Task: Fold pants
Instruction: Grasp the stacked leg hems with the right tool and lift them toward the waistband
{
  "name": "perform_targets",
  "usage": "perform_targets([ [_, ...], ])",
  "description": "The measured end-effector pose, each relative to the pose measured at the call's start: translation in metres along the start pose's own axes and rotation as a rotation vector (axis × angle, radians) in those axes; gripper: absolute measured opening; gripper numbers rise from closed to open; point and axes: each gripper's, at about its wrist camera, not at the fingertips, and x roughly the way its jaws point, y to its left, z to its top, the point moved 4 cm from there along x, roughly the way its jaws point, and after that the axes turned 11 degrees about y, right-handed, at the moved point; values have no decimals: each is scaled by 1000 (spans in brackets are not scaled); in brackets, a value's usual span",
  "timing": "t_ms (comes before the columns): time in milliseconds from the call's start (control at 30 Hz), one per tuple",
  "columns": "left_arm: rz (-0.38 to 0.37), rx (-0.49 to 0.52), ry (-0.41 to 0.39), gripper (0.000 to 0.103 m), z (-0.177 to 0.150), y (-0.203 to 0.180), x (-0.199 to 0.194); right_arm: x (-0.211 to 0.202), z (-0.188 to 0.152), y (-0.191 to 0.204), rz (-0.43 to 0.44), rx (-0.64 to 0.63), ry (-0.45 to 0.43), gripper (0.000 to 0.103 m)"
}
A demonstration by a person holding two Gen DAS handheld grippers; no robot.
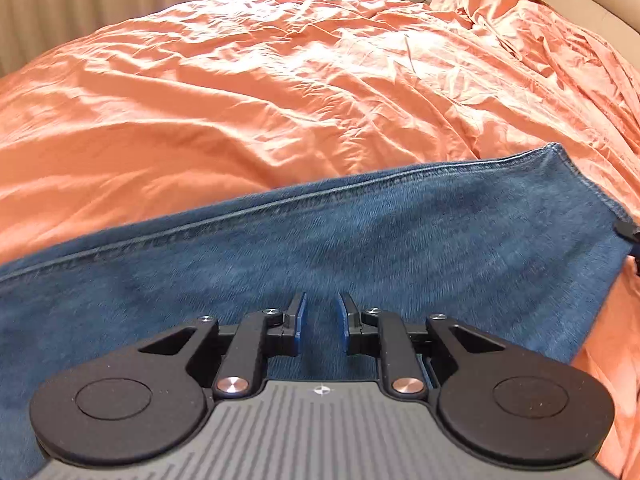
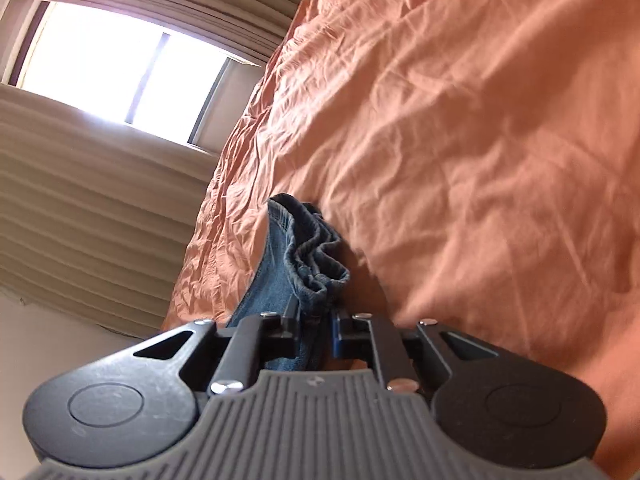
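Looking down the left gripper [image 1: 320, 316], we see it tilted steeply toward the bed, its blue pads a narrow gap apart above the denim, gripping nothing that we can make out. The pants [image 1: 360, 240] lie flat across the orange bedspread [image 1: 280, 80], one stitched seam running along their far edge and the hem corner toward the right. Our right gripper [image 2: 314, 320] is rolled sideways, so the curtains [image 2: 80, 200] and bright window [image 2: 120, 68] tip over at left, and its jaws are clenched on a bunched fold of the jeans. We can read no writing anywhere.
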Motion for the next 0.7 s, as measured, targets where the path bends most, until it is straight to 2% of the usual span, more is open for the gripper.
perform_targets([
  [200, 36, 27, 10, 21, 37, -5, 34, 3, 2, 7, -26, -49, -10, 8],
  [333, 58, 35, 29, 16, 55, -7, 52, 4, 3, 15, -56, -104, -14, 8],
  [567, 99, 42, -1, 10, 61, -14, 52, 2, 6, 18, -82, -123, -18, 8],
  [700, 115, 110, 4, 10, 43, -29, 33, -1, 5, 26, -99, -139, -18, 8],
])
